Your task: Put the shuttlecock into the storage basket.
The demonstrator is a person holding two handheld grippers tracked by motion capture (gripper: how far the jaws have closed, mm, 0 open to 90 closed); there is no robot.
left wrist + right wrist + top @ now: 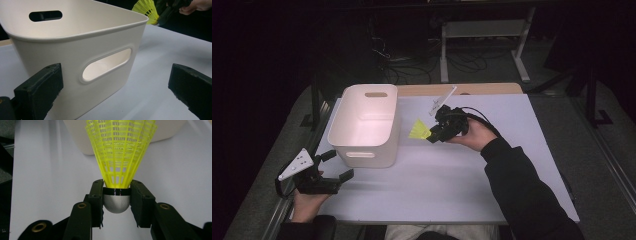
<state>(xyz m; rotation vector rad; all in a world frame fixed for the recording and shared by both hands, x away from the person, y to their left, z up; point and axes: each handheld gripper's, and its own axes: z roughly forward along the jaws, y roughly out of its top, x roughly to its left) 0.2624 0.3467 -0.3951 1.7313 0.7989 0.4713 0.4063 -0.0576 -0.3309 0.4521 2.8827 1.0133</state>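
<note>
High view: my right tool [432, 136] is clamped on the yellow plastic shuttlecock with a grey rounded cap [418, 130], held above the pale grey bench [452, 170], just right of the white plastic bin with slot handles [365, 125]. Skirt points toward the bin, close to its right wall but not over the rim. My right hand [469, 134] wraps the tool body. My left tool [337, 166] sits low at the bench's near left corner, jaws apart, nothing between them, just in front of the bin's near wall. Left hand [307, 202] at the bench edge.

Left gripper view: my left tool [115, 85] has both black jaws spread wide, nothing held. The bin fills the space ahead, its oval handle slot between the jaws, apart from them. Shuttlecock [147, 8] shows top right past the bin rim, with the other tool behind it.

Right gripper view: my right tool [116, 195] pinches the shuttlecock [120, 147] at the grey cap, pads pressing both sides. Mesh skirt stands away from the jaws toward the bin [172, 130]. Bench below, no contact.
</note>
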